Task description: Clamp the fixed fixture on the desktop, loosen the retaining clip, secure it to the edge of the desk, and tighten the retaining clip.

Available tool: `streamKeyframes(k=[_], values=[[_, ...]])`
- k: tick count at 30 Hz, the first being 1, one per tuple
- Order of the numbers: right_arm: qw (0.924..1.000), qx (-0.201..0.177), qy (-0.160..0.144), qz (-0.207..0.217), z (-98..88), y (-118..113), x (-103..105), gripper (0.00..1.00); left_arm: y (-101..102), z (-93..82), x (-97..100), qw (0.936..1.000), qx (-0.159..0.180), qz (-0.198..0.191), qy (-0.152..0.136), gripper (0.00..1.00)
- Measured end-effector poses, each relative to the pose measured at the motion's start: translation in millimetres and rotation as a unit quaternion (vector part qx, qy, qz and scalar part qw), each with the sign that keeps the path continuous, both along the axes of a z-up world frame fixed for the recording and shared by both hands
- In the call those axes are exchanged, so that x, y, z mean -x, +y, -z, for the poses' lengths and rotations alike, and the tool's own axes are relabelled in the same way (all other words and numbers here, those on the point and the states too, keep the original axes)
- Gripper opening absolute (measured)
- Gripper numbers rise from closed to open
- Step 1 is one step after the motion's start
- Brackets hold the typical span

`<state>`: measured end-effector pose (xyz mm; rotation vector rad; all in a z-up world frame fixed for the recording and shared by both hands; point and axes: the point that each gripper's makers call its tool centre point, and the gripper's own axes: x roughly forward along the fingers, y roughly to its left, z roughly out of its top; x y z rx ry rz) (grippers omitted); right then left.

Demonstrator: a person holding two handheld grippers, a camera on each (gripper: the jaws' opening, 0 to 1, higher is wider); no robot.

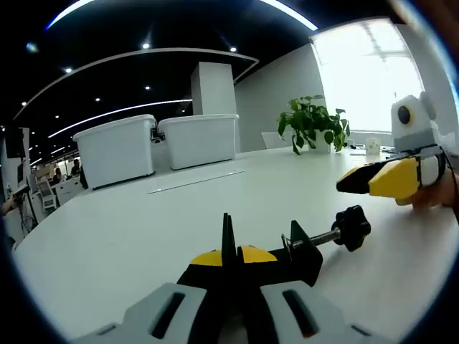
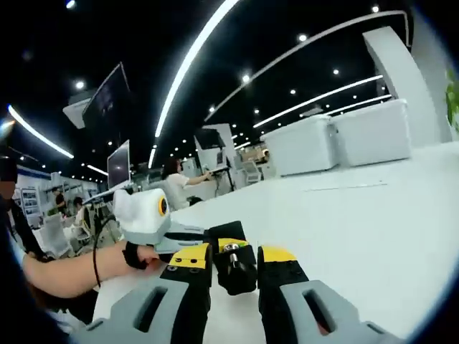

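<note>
- The left gripper is squeezed tight on the black metal screw clamp.
- The right gripper pinches its black knob.
- Next, probably turn the knob loose.

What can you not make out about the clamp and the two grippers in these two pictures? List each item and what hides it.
- Left gripper view: the clamp body's near part, hidden behind the left gripper.
- Left gripper view: the right gripper is cut off by the edge; its jaw gap cannot be judged.
- Right gripper view: the clamp's screw and knob, hidden behind the black end between the jaws.
</note>
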<state>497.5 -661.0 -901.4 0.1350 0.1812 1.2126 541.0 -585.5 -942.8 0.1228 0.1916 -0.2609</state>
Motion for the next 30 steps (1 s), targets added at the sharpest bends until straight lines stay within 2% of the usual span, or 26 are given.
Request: streamKeyframes(k=[3,4,5,6,8,12,16,19,20,21,22,23,25,28,30], values=[[0.9984,0.044,-0.035,-0.003,13.0,5.6,4.1,0.26,-0.3,0.1,0.3,1.0000,0.000,0.000,0.000,0.06],[0.9962,0.050,-0.071,0.007,12.1,6.6,1.4,0.26,-0.5,0.0,0.4,1.0000,0.000,0.000,0.000,0.06],[0.9936,0.064,-0.092,0.009,16.2,7.5,1.0,0.25,-0.7,0.1,0.8,1.0000,0.000,0.000,0.000,0.06],[0.9942,0.060,-0.089,0.005,17.7,10.6,4.3,0.26,-0.7,0.1,1.2,1.0000,-0.001,-0.001,-0.001,0.06],[0.9935,0.075,-0.085,0.006,22.7,10.5,0.9,0.26,-0.9,0.2,1.7,1.0000,-0.001,-0.002,0.000,0.06],[0.9940,0.074,-0.080,0.004,22.1,9.5,-1.3,0.25,-1.3,0.4,2.4,1.0000,0.000,-0.002,0.001,0.06],[0.9911,0.079,-0.107,0.002,21.3,10.2,-0.7,0.25,0.9,-0.7,-2.8,1.0000,0.000,-0.003,0.001,0.06],[0.9761,0.110,-0.187,0.007,19.1,11.1,1.6,0.25,2.6,-1.5,-6.9,1.0000,0.001,-0.004,0.002,0.06],[0.9638,0.127,-0.234,0.007,17.7,12.0,3.3,0.25,3.0,-1.7,-7.8,1.0000,0.001,-0.004,0.002,0.06],[0.9537,0.136,-0.268,0.008,17.3,12.8,4.8,0.25,3.5,-2.0,-8.7,1.0000,0.001,-0.004,0.001,0.06],[0.9478,0.144,-0.284,0.011,18.4,13.3,5.7,0.25,4.1,-2.2,-9.6,1.0000,0.001,-0.004,0.001,0.06],[0.9437,0.150,-0.295,0.009,18.1,14.0,6.5,0.25,4.5,-2.5,-10.4,1.0000,0.001,-0.004,0.001,0.06],[0.9478,0.144,-0.284,0.007,18.3,13.4,3.9,0.25,5.1,-2.8,-11.4,1.0000,0.001,-0.004,0.001,0.06],[0.9468,0.146,-0.286,0.003,18.3,14.1,3.5,0.25,5.1,-2.9,-11.4,1.0000,0.001,-0.005,0.001,0.06],[0.9411,0.154,-0.301,0.005,19.0,14.6,4.1,0.25,5.2,-3.0,-11.5,1.0000,0.000,-0.005,0.001,0.06]])
